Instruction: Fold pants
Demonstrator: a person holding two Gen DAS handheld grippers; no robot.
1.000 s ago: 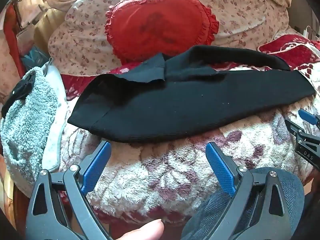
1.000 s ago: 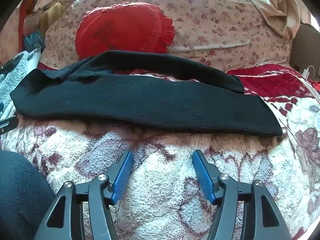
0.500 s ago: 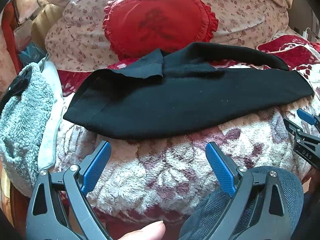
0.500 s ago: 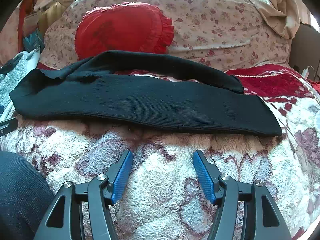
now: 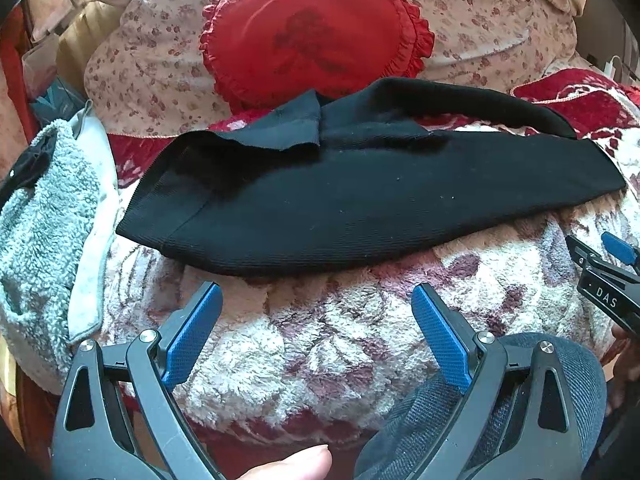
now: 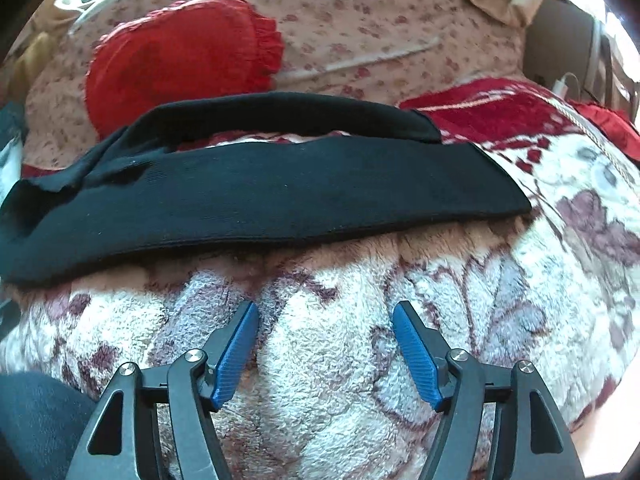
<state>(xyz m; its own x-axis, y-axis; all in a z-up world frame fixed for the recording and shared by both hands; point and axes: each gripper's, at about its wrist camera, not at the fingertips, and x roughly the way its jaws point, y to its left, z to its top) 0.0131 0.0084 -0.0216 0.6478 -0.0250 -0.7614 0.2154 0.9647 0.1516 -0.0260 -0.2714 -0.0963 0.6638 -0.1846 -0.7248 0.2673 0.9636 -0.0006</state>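
Observation:
Black pants (image 5: pixel 360 204) lie flat across a fleecy flowered blanket (image 5: pixel 320 332), waist to the left, legs to the right, the far leg spread behind the near one. A flap at the waist is turned over. They also show in the right wrist view (image 6: pixel 260 200). My left gripper (image 5: pixel 316 304) is open and empty, just short of the pants' near edge. My right gripper (image 6: pixel 326 320) is open and empty over the blanket, near the pants' near edge. The right gripper also shows at the right edge of the left wrist view (image 5: pixel 608 272).
A red frilled cushion (image 5: pixel 316 36) leans on a flowered pillow (image 5: pixel 480 20) behind the pants. A grey towel (image 5: pixel 36 232) lies at the left. A red cover (image 6: pixel 500 116) lies at the right. The person's knee in dark cloth (image 5: pixel 520 420) is under the left gripper.
The left gripper has tilted up and right a little, so the pants sit lower in its view. The right gripper has moved closer and turned right; its view is blurred. Both stay open.

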